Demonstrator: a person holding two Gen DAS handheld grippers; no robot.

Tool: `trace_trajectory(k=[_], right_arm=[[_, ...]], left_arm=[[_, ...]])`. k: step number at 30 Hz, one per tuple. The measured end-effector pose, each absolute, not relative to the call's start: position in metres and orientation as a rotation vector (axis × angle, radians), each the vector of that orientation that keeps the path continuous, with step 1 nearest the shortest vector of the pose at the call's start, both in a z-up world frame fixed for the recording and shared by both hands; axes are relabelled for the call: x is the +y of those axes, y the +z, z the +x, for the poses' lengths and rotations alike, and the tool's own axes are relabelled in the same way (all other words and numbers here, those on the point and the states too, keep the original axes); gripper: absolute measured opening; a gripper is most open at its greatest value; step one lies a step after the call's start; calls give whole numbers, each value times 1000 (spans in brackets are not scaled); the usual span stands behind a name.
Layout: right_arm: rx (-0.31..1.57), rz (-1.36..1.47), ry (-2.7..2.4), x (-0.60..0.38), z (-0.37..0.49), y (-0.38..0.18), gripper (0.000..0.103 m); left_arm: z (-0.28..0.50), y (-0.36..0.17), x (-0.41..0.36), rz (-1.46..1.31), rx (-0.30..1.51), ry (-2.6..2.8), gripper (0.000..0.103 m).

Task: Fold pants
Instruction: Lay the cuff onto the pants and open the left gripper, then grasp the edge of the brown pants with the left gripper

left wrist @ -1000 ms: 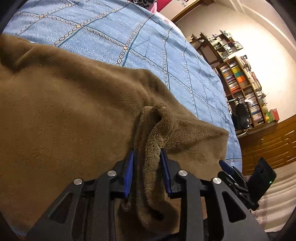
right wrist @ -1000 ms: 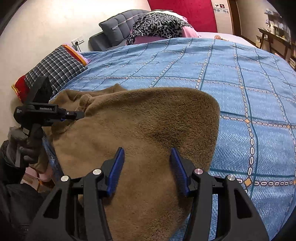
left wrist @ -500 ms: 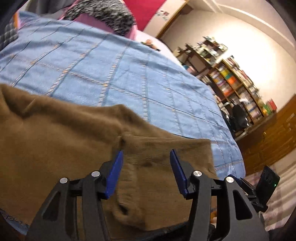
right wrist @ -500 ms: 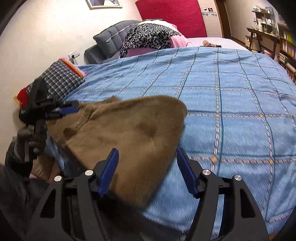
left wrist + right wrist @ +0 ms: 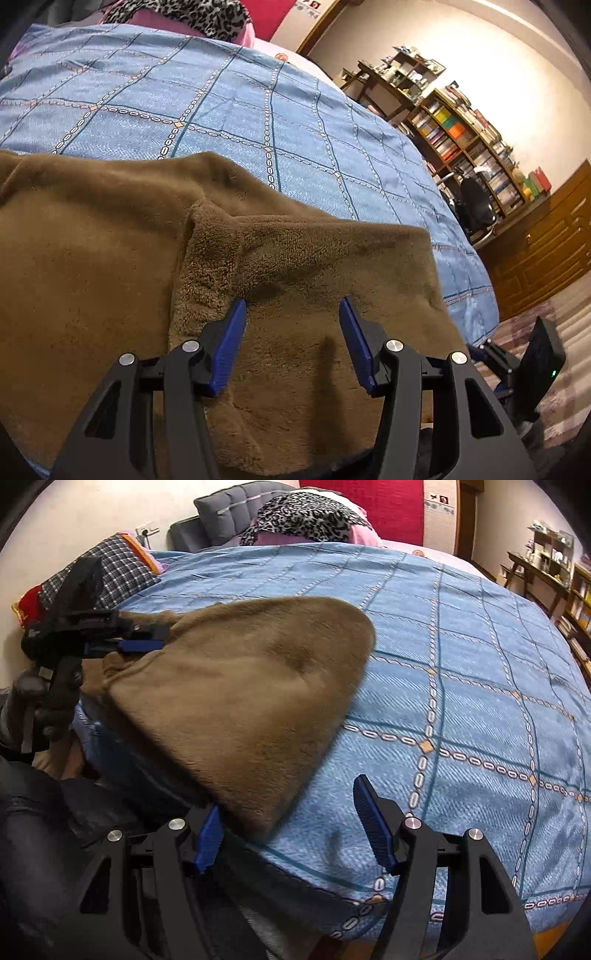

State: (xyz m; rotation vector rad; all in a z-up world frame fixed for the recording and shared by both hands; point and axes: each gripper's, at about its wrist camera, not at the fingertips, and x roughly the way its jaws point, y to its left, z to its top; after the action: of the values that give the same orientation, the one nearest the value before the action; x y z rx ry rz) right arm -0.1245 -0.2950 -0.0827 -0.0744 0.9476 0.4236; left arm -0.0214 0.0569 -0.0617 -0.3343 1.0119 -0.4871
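The brown fleece pants (image 5: 110, 266) lie in a folded heap on the bed (image 5: 229, 122), at the near edge of its blue checked cover; in the right wrist view they (image 5: 236, 701) fill the cover's 9 o'clock side. The left gripper (image 5: 291, 310) hovers over a thicker fold of the fleece, its jaws apart and pressing on nothing (they have just been opening); the cloth lies loose beneath them. The right gripper (image 5: 286, 812) sits at the heap's 6 o'clock corner, jaws wide apart, having also just been opening; the tip of the fleece overlaps the left blue pad, and whether they touch I cannot tell. A bookshelf (image 5: 465, 144) stands at 3 o'clock of the bed; pillows (image 5: 291, 517) lie at 12 o'clock.
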Motion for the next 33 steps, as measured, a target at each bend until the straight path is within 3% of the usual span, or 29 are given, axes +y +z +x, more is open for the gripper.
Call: trace_trajectory(k=[7,12,15,23,33], right_arm=[[1012,27,385,-322,-119,-103,73],[989,97,502,-337,-123,-76,73],[900,168,549,-346,-118,-45,75],[800,240,618,-304,-50,-19,75],[966,229,480,-263,37,-69,74]], left_arm=[[-18,-71,60,-352,1004,-506,53],[-19,-67,59,-339,1010,-492,53],[-21,-59,58,-343,997,-488,60],[-13,-48,55,-347,959,-472,60],[-2,-67,63,-396,963,-453,60]])
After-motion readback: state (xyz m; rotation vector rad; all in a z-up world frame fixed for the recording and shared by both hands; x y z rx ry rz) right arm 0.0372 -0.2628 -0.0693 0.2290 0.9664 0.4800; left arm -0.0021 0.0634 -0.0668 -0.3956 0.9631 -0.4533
